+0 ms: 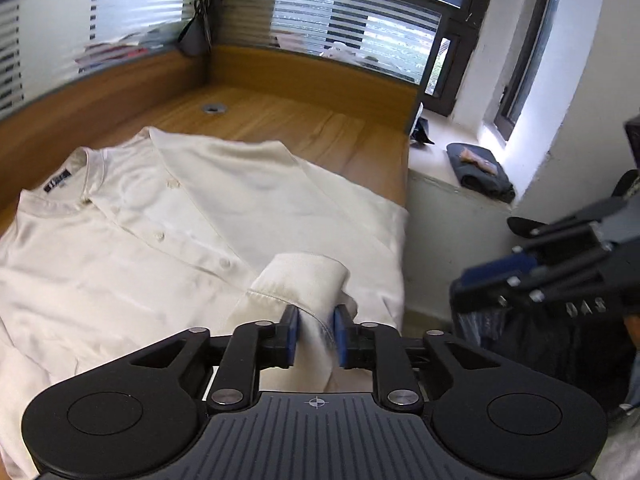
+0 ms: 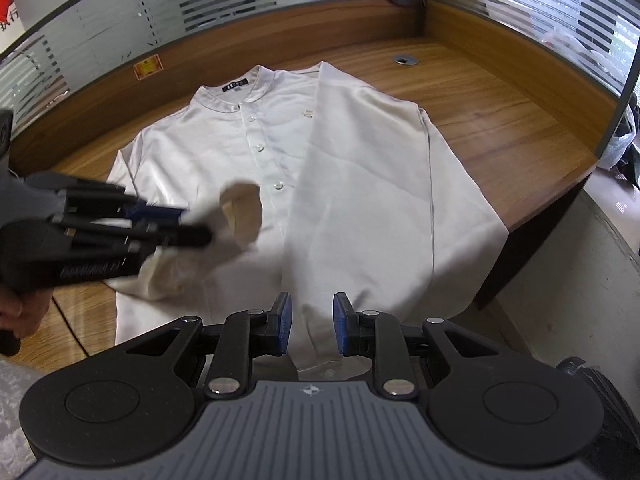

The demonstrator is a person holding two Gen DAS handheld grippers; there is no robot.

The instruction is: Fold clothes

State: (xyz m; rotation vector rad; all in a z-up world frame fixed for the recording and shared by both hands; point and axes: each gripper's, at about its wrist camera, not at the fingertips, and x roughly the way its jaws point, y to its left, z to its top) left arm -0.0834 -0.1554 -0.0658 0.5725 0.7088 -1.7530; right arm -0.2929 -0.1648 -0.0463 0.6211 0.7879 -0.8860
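A white button-up shirt (image 1: pixel 132 216) lies face up on the wooden desk (image 1: pixel 280 120), collar at the far side. Its right side is folded in over the front (image 2: pixel 372 176). My left gripper (image 1: pixel 314 332) is shut on the sleeve cuff (image 1: pixel 300 280) and holds it lifted above the shirt front; it also shows in the right wrist view (image 2: pixel 188 224) with the cuff (image 2: pixel 240 212). My right gripper (image 2: pixel 312 328) is open and empty, just above the shirt's near hem (image 2: pixel 320 364). In the left wrist view it hangs off the desk's right edge (image 1: pixel 492 280).
Wooden partition walls with frosted glass (image 2: pixel 280 12) close the desk's far sides. A cable grommet (image 2: pixel 406 59) sits at the back. A windowsill with folded dark cloth (image 1: pixel 480 168) lies right of the desk. The desk's right edge (image 2: pixel 552 204) drops off.
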